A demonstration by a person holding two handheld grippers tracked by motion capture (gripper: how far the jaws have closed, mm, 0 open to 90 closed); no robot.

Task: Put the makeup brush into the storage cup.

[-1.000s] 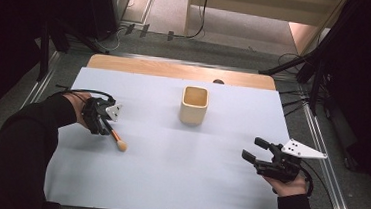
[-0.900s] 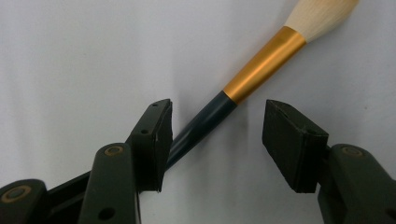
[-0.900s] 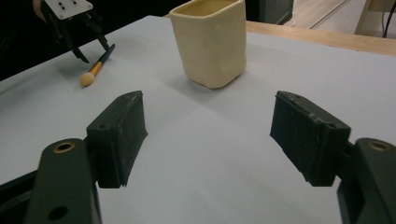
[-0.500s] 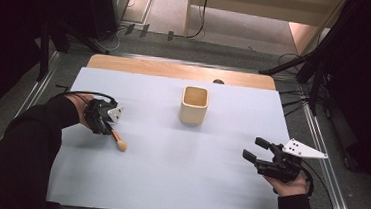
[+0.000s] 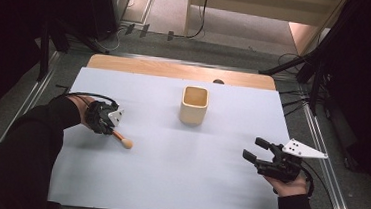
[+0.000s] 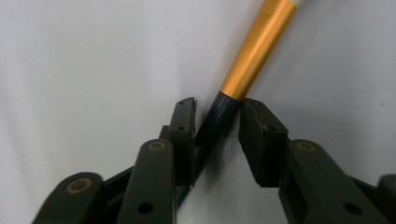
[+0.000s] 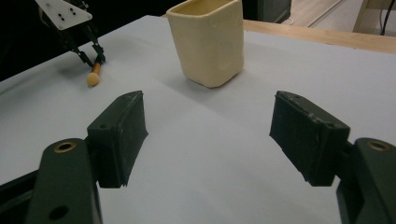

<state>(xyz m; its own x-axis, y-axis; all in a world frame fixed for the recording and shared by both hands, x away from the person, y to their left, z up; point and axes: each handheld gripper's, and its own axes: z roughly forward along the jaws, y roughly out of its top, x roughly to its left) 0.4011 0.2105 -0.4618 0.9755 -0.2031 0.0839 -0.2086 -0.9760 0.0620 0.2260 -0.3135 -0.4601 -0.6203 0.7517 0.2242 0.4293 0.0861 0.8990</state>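
Observation:
A make-up brush (image 5: 120,138) with a dark handle, gold ferrule (image 6: 256,51) and tan round tip lies on the pale table sheet at the left. My left gripper (image 5: 106,124) points down at it, and in the left gripper view its jaws (image 6: 217,105) press both sides of the dark handle just below the ferrule. My right gripper (image 5: 255,149) rests low over the sheet at the right, open wide (image 7: 210,135) with nothing between its jaws. A cream square cup (image 5: 194,105) stands upright at the middle back, ahead of the right gripper (image 7: 208,42).
The sheet (image 5: 167,183) covers a wooden table whose bare strip (image 5: 176,69) runs along the far edge, with a small dark spot (image 5: 218,81) on it. Metal rails and dark stands flank both table sides. Bare sheet lies between cup and grippers.
The left gripper and the brush have shifted slightly to the right. The right gripper has stayed in place, still open.

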